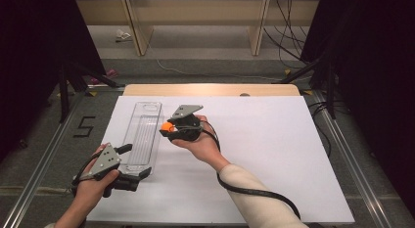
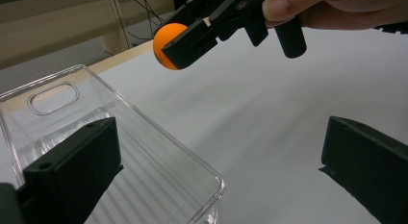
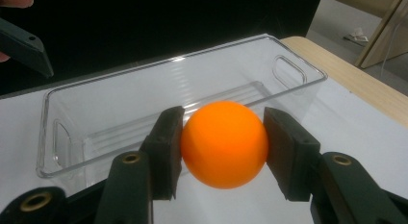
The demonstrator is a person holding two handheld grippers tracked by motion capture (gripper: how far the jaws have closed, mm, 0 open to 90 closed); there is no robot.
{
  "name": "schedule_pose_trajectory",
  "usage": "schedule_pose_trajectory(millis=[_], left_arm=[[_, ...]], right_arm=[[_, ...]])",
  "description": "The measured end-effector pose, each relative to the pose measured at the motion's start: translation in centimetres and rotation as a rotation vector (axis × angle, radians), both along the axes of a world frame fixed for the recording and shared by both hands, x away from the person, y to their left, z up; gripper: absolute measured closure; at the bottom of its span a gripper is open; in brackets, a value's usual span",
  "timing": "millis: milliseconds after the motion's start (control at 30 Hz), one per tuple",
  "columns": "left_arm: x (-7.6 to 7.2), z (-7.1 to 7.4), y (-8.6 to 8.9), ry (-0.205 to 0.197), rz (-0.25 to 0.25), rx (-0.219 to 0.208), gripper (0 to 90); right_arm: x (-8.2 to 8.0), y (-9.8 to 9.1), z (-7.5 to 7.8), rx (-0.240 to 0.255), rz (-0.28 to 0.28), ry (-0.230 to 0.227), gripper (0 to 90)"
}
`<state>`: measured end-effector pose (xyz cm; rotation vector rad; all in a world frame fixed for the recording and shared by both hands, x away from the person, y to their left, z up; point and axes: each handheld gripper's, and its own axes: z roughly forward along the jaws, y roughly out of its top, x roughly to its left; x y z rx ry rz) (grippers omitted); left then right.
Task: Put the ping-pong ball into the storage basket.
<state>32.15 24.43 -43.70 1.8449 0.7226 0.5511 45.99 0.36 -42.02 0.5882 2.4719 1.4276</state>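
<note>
High view: my right tool (image 1: 167, 129) pinches an orange ball (image 1: 167, 126) between its two jaws, held above the white counter (image 1: 274, 154) just right of a long clear plastic tray (image 1: 143, 136). In the right gripper view the ball (image 3: 224, 143) sits squarely between the two black jaws, each pressed against one side of it, with the tray (image 3: 144, 89) lying beyond and below, its handle cut-out at the far end. My left tool (image 1: 133, 162) rests at the near end of the tray with its jaws spread wide; in the left gripper view they stand well apart, the near corner of the tray (image 2: 144, 152) between them, and the right tool (image 2: 192, 39) with the ball (image 2: 166, 41) hangs above the tray's right side.
</note>
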Motion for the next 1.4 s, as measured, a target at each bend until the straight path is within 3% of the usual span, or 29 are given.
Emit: schedule_pose_trajectory(millis=[1400], left_arm=[[0.0,0.0,0.0,0.001,-0.001,-0.002,0.0]], right_arm=[[0.9,2.1,0.6,0.008,0.007,-0.001,51.4]])
